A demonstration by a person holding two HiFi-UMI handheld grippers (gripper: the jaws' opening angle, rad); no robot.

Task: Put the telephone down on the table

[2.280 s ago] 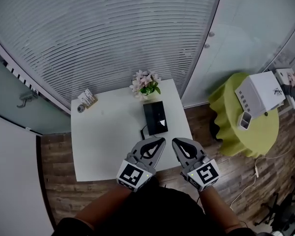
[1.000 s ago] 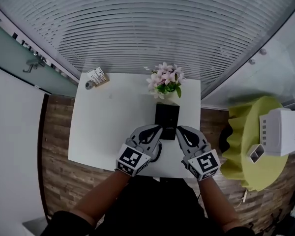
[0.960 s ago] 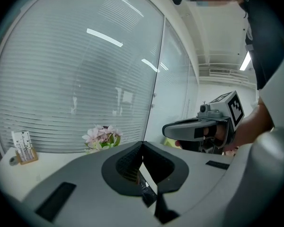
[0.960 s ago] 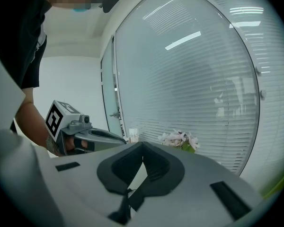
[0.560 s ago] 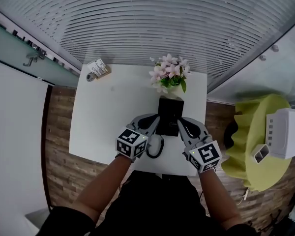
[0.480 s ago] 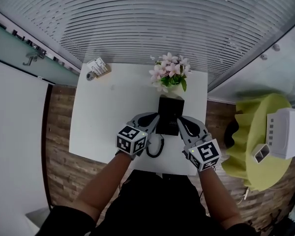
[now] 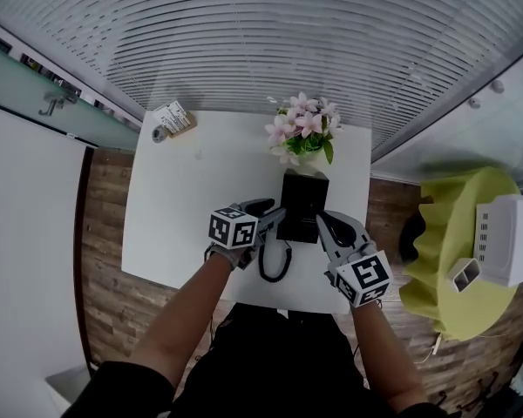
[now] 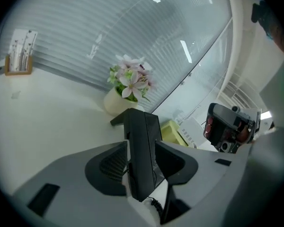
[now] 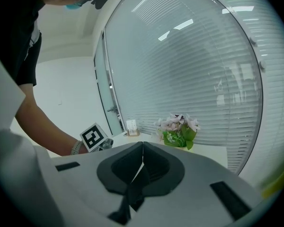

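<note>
telephone (image 8: 143, 164) sits between just-opened jaws of left tool (image 7: 268, 219).

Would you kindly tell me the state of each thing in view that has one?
Left claw: open, its jaws have just been opening around the handset.
Right claw: shut, empty.
Handset: between the left claw's jaws, cord attached.
Flower pot: upright on the table.
Card holder: upright at a table corner.
</note>
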